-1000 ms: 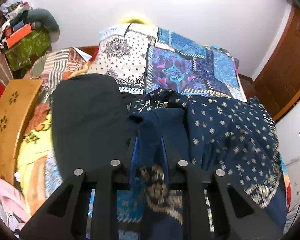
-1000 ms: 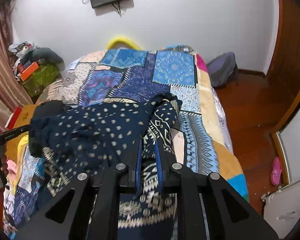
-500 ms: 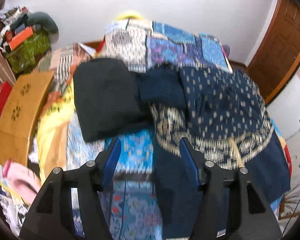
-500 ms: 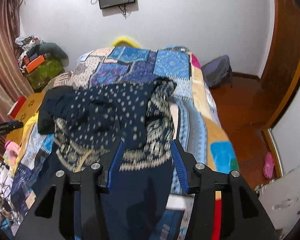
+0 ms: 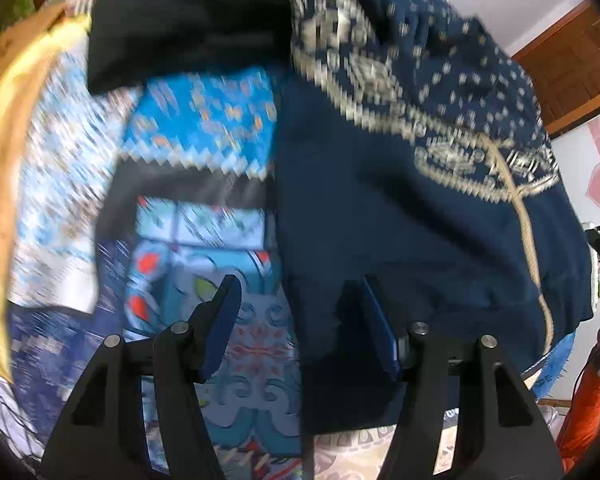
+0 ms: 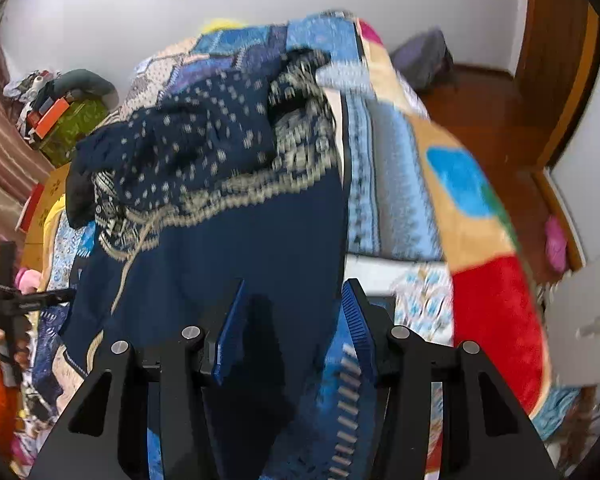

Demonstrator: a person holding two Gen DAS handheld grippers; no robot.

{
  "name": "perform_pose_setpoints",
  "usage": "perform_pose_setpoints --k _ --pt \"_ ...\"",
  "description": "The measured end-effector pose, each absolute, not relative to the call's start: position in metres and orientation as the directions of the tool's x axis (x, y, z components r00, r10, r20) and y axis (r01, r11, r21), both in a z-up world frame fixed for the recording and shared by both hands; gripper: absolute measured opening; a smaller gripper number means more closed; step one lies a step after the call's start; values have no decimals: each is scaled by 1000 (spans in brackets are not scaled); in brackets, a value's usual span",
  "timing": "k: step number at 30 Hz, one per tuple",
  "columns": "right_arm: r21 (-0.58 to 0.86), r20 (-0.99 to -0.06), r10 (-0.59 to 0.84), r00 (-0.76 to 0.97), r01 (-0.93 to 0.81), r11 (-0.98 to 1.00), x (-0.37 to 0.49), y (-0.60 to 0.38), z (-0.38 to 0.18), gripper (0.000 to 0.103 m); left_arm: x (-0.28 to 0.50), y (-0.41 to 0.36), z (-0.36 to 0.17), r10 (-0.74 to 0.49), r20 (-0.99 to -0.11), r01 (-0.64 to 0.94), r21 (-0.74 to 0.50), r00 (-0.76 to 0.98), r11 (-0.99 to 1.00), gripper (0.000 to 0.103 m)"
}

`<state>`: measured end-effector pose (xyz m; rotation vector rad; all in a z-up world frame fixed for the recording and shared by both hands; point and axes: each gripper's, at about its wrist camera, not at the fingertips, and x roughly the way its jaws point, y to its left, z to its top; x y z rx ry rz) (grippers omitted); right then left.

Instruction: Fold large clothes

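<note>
While both jaws stand partly open and hold nothing, the big dark blue cloth (image 5: 380, 208) lies spread on the bed (image 6: 400, 200). The left gripper (image 5: 300, 320) points down at the cloth's left edge, with the patchwork bedcover showing between its fingers. A black garment (image 5: 180, 28) lies at 11 o'clock from it, touching the blue cloth. In the right wrist view, the right gripper (image 6: 292, 320) hangs over the cloth's right edge, and the plain blue part of the cloth sits loose between its fingers. The dotted, bunched part of the cloth lies at 11 o'clock, farther up the bed. A tan cord (image 5: 520, 208) runs across the cloth.
</note>
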<state>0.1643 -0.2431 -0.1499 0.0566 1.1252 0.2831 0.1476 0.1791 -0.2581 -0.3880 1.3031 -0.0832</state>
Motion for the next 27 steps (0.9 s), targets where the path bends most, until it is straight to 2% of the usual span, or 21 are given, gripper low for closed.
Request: perform_pose_setpoints --k 5,8,13,14,16,19,20,27 --pt "295 -882 318 348 -119 948 157 -249 -172 46 146 177 -277 -354 -892 -212 -417 281 884 61" --pt "340 -867 342 363 -72 938 154 -256 -177 49 143 182 -284 -393 -864 -266 -477 315 838 61" --pt "359 -848 355 392 -66 931 148 -256 -177 49 137 170 -275 -418 -840 -224 -507 347 833 60" --pt "370 -844 366 393 -68 927 147 -256 -177 48 137 167 -273 -425 -835 -212 -513 350 832 55" --pt "408 -829 404 385 -77 910 148 -256 -177 31 140 156 -265 -419 -837 -184 -501 352 846 47" --pt "441 -813 437 384 -84 894 149 -254 -174 12 141 145 -251 -394 -844 -147 -470 364 871 27" --pt "437 -811 435 392 -90 895 149 -252 -172 9 141 141 -244 -386 -844 -134 -460 373 878 14" --pt "489 -758 502 415 -147 860 164 -243 -146 7 160 148 -191 -404 -765 -52 -493 501 869 8"
